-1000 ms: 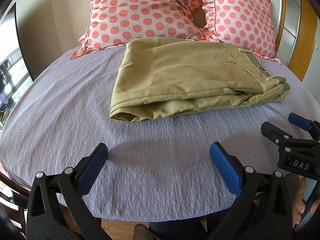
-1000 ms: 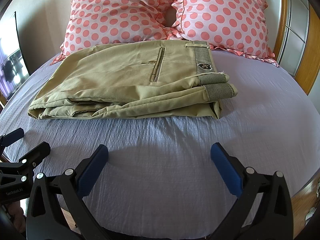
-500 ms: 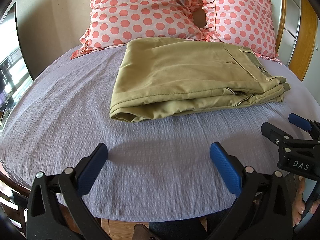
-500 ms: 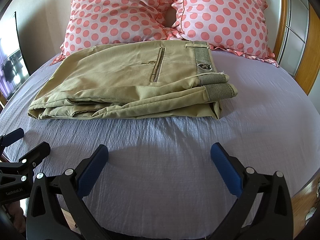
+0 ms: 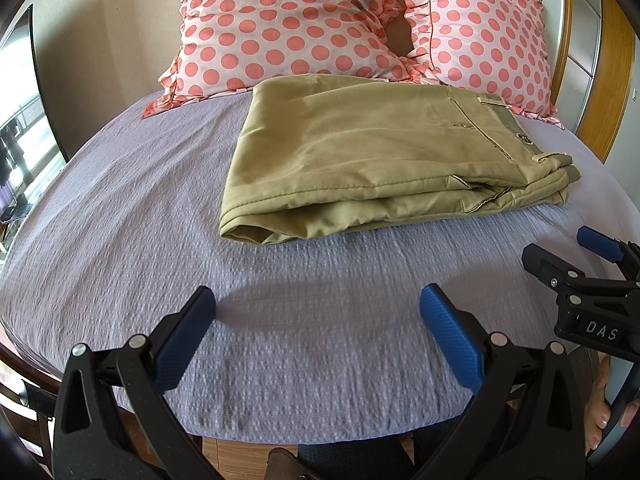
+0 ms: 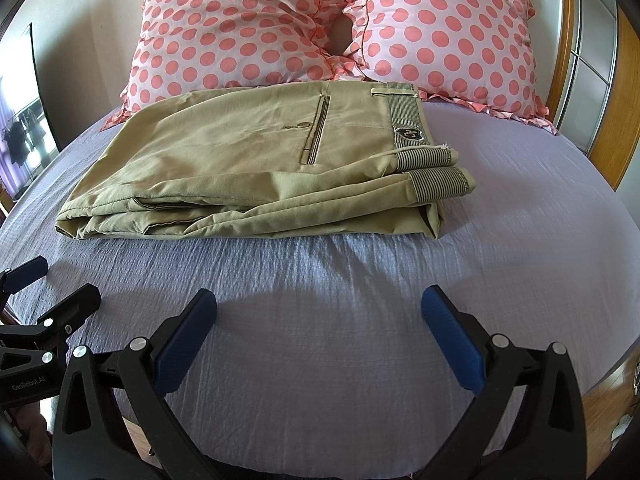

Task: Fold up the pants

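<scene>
A broad strip of lilac bedsheet [image 6: 360, 312] lies bare between both wide-spread grippers and the folded pants [image 6: 256, 172] — open passage to the near edge. Behind the pants, two polka-dot pillows [image 6: 240, 28] block the way — touching the far edge.

The left gripper [image 5: 318, 304] and right gripper [image 6: 320, 306] sit low in frame, side by side, jaws spread wide.
</scene>
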`<state>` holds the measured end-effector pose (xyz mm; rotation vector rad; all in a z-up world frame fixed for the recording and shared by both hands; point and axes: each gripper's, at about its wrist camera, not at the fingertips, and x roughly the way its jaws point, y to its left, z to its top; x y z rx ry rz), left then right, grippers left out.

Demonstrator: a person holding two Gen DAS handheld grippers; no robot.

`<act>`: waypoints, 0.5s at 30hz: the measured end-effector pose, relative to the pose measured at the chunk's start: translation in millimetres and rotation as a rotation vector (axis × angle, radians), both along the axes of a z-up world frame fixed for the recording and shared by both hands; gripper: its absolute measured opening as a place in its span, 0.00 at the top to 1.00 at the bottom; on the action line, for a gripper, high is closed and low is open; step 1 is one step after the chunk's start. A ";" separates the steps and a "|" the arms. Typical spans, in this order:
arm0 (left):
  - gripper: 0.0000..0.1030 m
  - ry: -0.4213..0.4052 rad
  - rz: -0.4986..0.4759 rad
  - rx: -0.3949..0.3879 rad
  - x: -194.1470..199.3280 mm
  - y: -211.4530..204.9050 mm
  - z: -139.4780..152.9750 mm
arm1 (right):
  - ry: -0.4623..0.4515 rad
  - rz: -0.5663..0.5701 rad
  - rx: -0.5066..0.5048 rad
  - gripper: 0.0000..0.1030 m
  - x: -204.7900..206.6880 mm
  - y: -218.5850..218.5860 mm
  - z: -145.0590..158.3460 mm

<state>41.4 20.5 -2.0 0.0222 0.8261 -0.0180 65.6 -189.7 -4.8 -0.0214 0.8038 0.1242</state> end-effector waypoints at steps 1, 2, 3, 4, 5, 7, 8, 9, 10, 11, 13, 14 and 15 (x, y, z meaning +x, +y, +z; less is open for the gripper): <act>0.02 0.000 0.000 0.000 0.1 0.0 0.0 | 0.000 0.000 0.000 0.01 0.1 0.0 0.0; 0.02 0.000 0.000 0.000 -0.1 -0.2 0.0 | 0.000 0.000 0.000 0.01 0.1 0.0 0.0; 0.02 0.000 0.000 0.000 -0.1 -0.3 0.0 | 0.000 0.000 0.000 0.01 0.1 0.0 0.0; 0.02 0.000 0.000 0.000 0.0 -0.1 0.0 | 0.000 0.000 0.000 0.01 0.2 0.1 0.0; 0.02 0.000 0.001 0.000 0.0 -0.2 -0.1 | 0.000 0.000 0.000 0.01 0.2 0.1 0.0; 0.02 0.001 0.001 0.000 -0.1 -0.5 -0.3 | 0.000 0.000 0.000 0.01 0.2 0.1 0.0; 0.02 0.001 0.000 0.001 -0.2 -0.8 -0.5 | 0.000 0.000 0.000 0.01 0.2 0.1 0.0; 0.02 0.003 0.000 0.001 -0.1 -0.8 -0.3 | 0.000 -0.001 0.000 0.01 0.1 0.2 -0.1; 0.02 0.005 -0.001 0.001 0.4 -0.4 0.1 | 0.000 0.000 0.000 0.01 0.2 0.2 0.0; 0.02 0.008 -0.001 0.000 0.7 -0.3 0.3 | -0.001 0.000 0.000 0.01 0.1 0.2 -0.1; 0.02 0.013 -0.002 0.000 1.6 0.1 0.5 | -0.001 0.000 0.000 0.01 -0.1 0.1 -0.1; 0.02 0.015 -0.003 0.000 2.4 0.6 0.7 | -0.001 0.000 0.000 0.01 0.2 0.2 0.0; 0.02 0.017 -0.004 -0.001 2.7 0.6 0.8 | -0.001 0.000 0.000 0.01 0.2 0.2 0.0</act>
